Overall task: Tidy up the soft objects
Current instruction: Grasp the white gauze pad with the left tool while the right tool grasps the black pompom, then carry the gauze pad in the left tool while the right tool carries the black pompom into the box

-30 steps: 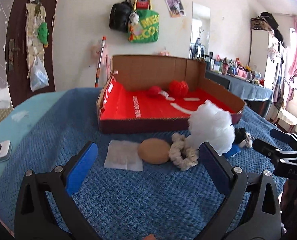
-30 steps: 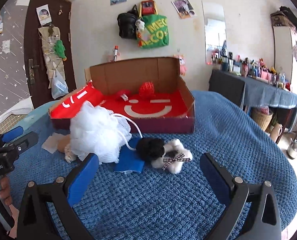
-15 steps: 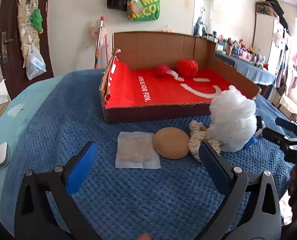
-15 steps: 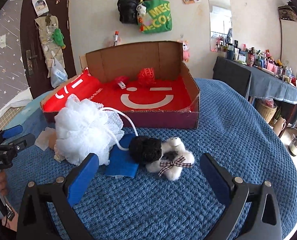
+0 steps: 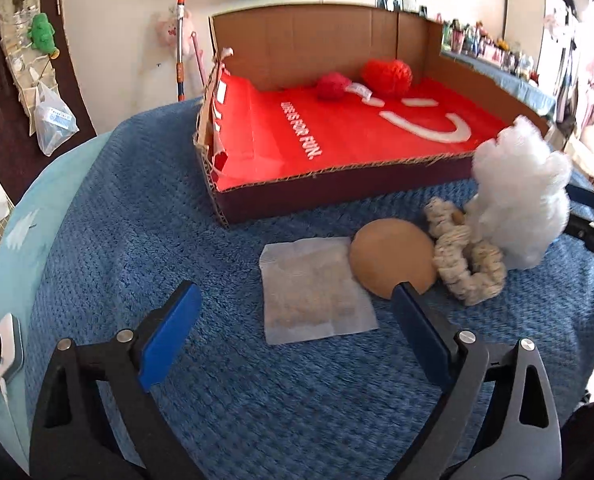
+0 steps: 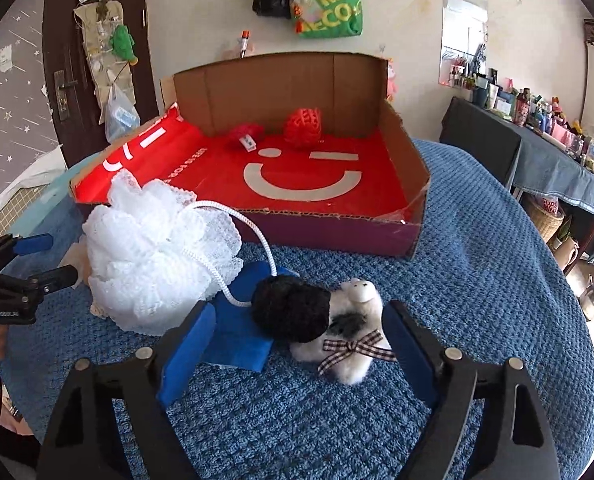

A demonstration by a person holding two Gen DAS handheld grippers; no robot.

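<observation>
A wide, shallow cardboard box [image 6: 401, 152] lined in red with a white smiley face sits at the far side of a blue knitted blanket [image 6: 477, 288], its long axis running left to right, its tall flap at the far wall. Inside, at the far end, lie two red knitted balls: a larger one [image 6: 304, 125] to the right and a smaller one [image 6: 244, 133] with a white tag to its left.

On the blanket just near the box lies a row of soft things. From the left: a flat white cloth square [image 5: 317, 288], a tan round pad [image 5: 391, 256] touching its right edge, a beige braided scrunchie [image 5: 463, 264], and a white mesh bath pouf [image 6: 157, 256] whose cord loops over to the right. Right of the pouf lies a blue folded cloth [image 6: 237, 340], with a small plush toy [image 6: 317, 320], black and white with a checked bow, lying partly on it, long axis running left-far to right-near, pale head toward the far right.

The left gripper [image 5: 293, 320] hovers over the cloth square, its fingers closing with the square between them but not pressed. The right gripper [image 6: 297, 344] straddles the plush toy, fingers closing, pads not yet pressing on it.
</observation>
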